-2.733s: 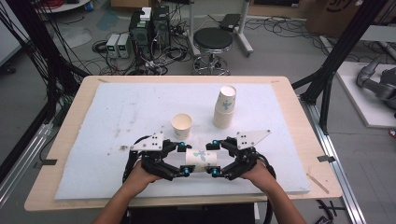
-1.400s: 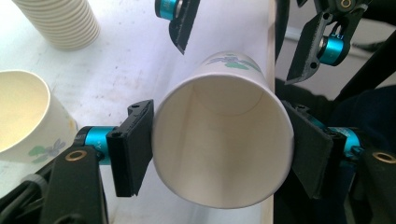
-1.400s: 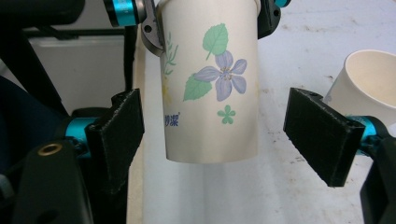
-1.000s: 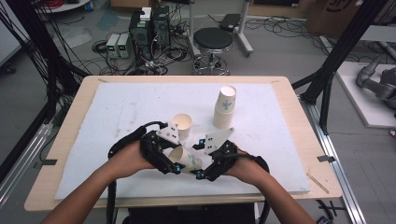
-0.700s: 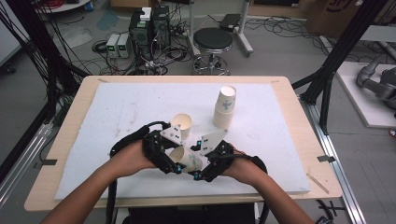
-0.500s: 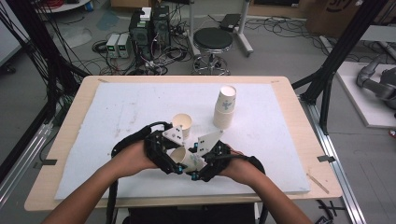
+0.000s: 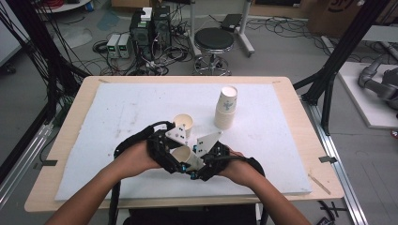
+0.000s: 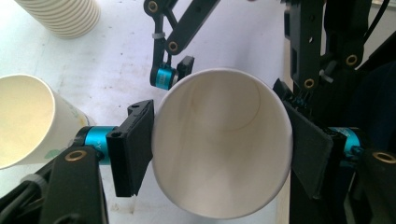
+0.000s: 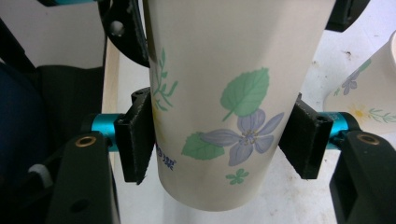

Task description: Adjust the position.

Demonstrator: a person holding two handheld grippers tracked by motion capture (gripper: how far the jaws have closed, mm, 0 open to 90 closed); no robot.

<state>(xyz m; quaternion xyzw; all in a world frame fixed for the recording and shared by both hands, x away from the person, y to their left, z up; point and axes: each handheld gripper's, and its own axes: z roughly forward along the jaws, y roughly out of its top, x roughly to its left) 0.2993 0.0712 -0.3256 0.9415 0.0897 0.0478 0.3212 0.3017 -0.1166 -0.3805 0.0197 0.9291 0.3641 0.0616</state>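
Paper cup (image 7: 189, 159), white with leaf and flower print, sits between both grippers near the front edge of the white mat (image 7: 281, 140), low centre in the high view. It is lifted and tilted, mouth toward the left gripper's camera.

Left gripper (image 8: 219, 149) grasps the paper cup at its rim end: in the left gripper view its two black pads press the wall at 9 and 3 o'clock, the open mouth (image 8: 222, 144) faces the camera, inside is bare.

Right gripper (image 9: 219, 140) has just been closing and is now clenched on the same cup: in the right gripper view the pads touch the printed wall at 9 and 3 o'clock, around the narrower base end (image 9: 224, 121). Blue flower and green leaf sit between the pads.

In the high view the left gripper (image 7: 164, 150) is at 9 o'clock of the cup, the right gripper (image 7: 211, 157) at 3 o'clock, hands coming in from the bottom edge.

Second single cup (image 7: 183, 124) stands upright on the mat at 12 o'clock of the held cup, just behind the grippers. It also shows at the left edge of the left gripper view (image 8: 23, 121).

Cup stack (image 7: 226, 108) stands upright at 1 o'clock, well apart from the hands.

Mat lies on a wooden table (image 7: 70, 140). Black stool (image 7: 213, 42) is on the floor beyond the table at 12 o'clock.
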